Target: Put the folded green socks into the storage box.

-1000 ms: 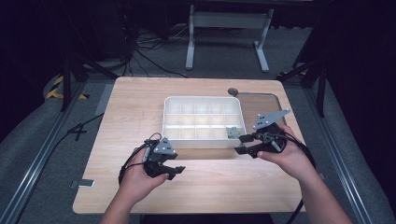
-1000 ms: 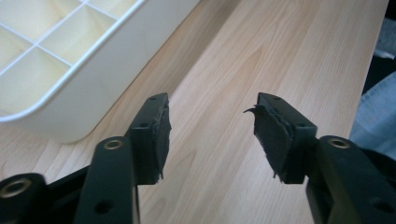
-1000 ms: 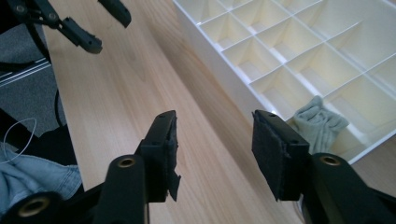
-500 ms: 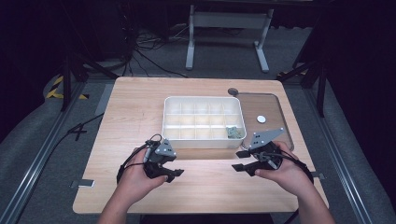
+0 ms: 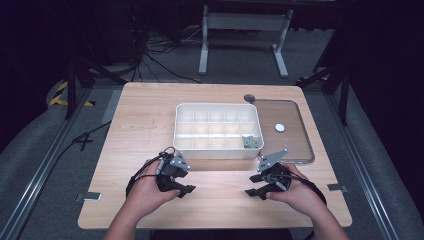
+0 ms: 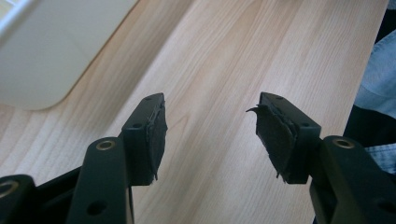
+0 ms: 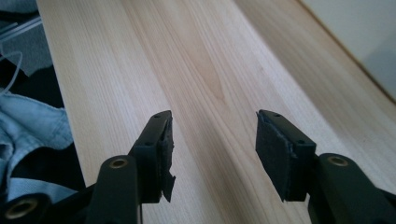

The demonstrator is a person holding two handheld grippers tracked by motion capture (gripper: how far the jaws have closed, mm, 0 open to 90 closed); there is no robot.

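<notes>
left gripper (image 5: 186,189) fingers apart, empty | right gripper (image 5: 252,191) same | box (image 5: 218,131) beyond

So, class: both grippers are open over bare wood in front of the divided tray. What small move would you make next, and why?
Probably ease the right gripper forward toward the white tray. Its jaws stand open and empty over bare table, and the tray's near right compartment, holding the small greenish items, lies closest to that hand. The left gripper, also open, can wait.
</notes>
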